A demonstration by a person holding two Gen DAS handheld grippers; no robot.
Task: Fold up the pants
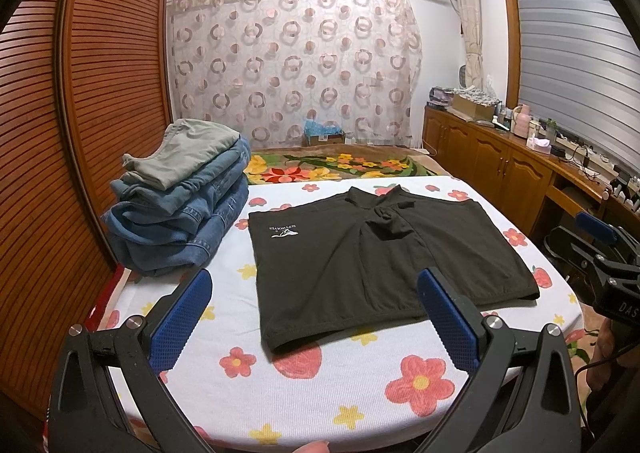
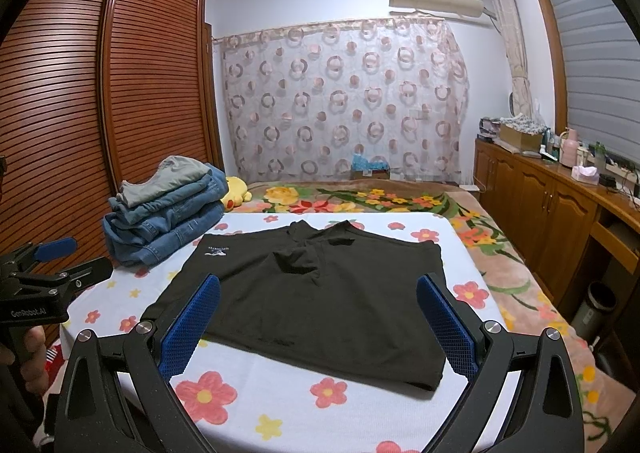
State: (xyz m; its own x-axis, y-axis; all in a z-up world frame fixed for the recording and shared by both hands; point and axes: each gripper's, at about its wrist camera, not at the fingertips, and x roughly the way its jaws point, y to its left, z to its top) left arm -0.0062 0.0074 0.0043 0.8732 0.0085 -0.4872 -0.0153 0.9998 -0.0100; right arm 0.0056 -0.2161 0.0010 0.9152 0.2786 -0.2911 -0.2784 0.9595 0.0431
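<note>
A pair of black shorts [image 1: 380, 253] with a small white logo lies spread flat on the flower-print bed cover [image 1: 320, 393]; it also shows in the right wrist view [image 2: 320, 301]. My left gripper [image 1: 316, 313] is open and empty, held above the near hem of the shorts. My right gripper [image 2: 318, 317] is open and empty above the near edge of the shorts. The right gripper shows at the right edge of the left wrist view [image 1: 592, 249]. The left gripper shows at the left edge of the right wrist view [image 2: 60, 257].
A stack of folded jeans and grey pants [image 1: 180, 209] sits at the bed's far left, next to a wooden wardrobe [image 1: 80, 133]. A yellow plush toy [image 2: 236, 193] lies behind the stack. A wooden cabinet [image 2: 560, 205] with clutter runs along the right.
</note>
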